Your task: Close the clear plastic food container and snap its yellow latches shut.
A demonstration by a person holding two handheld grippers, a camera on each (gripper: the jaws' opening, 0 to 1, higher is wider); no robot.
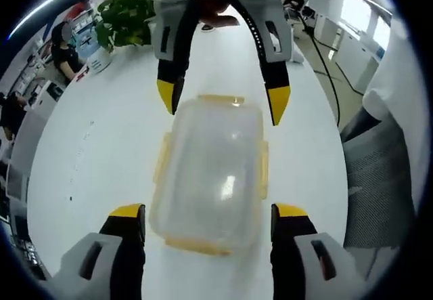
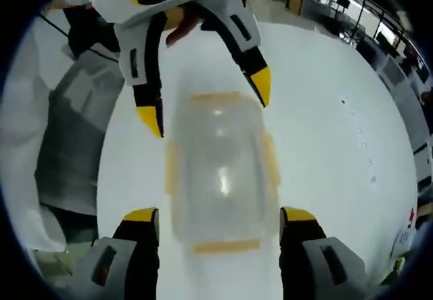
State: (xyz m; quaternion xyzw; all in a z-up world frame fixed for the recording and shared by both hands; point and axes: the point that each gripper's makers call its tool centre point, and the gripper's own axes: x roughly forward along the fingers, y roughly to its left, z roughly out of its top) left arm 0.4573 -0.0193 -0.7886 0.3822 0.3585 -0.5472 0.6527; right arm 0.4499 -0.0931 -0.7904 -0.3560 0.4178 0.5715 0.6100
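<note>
The container [image 1: 211,173], clear plastic with its lid on, was seen in the left gripper view lying on the white table [image 1: 101,144], between the two grippers. Four yellow latches [image 1: 162,158] could be counted, one on each side; whether they were snapped down could not be made out. The left gripper [image 1: 210,219] was held with its jaws well apart, one on each side of the container's near end, and nothing was gripped; contact with the box could not be judged. The right gripper [image 1: 223,100] was seen opposite, coming in from the top, its yellow tips spread at the far end of the container. A potted plant [image 1: 122,19] stood on the far part of the table, and a grey chair [image 1: 382,178] was cut off at the edge.

In the right gripper view the container [image 2: 220,168] was blurred, so the latches [image 2: 226,246] were seen only as pale yellow strips. The right gripper [image 2: 220,222] was spread wide about the near end, holding nothing. The left gripper [image 2: 206,103] was seen opposite, its jaws apart too, with fingers [image 2: 179,26] partly hidden behind it.
</note>
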